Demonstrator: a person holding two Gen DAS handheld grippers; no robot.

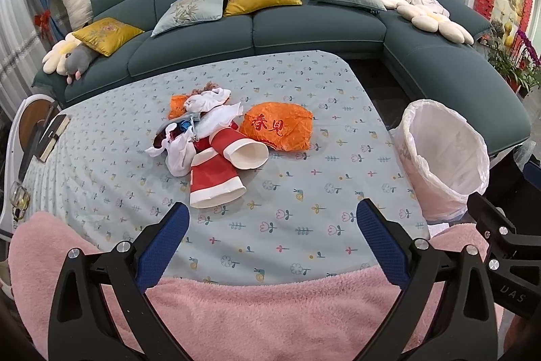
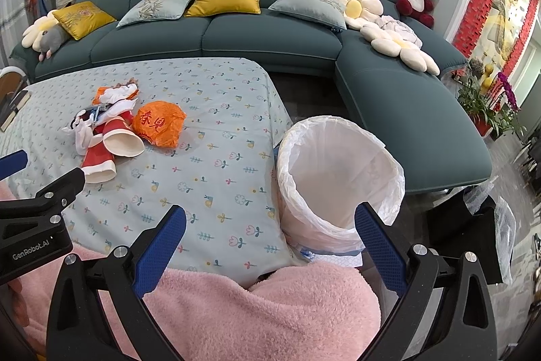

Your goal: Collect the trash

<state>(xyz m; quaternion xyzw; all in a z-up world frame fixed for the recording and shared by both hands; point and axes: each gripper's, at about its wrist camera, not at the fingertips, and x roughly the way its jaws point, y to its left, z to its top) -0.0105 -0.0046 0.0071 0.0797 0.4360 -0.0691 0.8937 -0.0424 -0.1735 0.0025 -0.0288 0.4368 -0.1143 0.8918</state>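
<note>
Trash lies heaped near the middle of the tabletop (image 1: 304, 192), which is draped in a pale blue flowered cloth: two red paper cups (image 1: 233, 154) on their sides with white mouths facing the cameras, a crumpled orange plastic bag (image 1: 279, 129) just beside them, and a tangle of white tissue (image 1: 206, 114) and wrappers behind. What sits under the tissue is hard to make out, and a smaller orange scrap (image 1: 175, 105) at the back is half covered. A bin lined with a white bag (image 2: 338, 171) stands at the right edge of the tabletop, its base hidden behind pink fleece (image 2: 270, 310) that fills the lower part of both views. A dark book (image 1: 54, 137) at the far left is partly cut off.

The left gripper (image 1: 272, 235) hovers low over the near edge, its blue-padded fingers (image 1: 165, 242) spread wide and holding nothing, aimed toward the cups. The right gripper (image 2: 270, 239) is level beside it, fingers (image 2: 378, 242) likewise wide apart and empty, pointing toward the bin's near rim.
</note>
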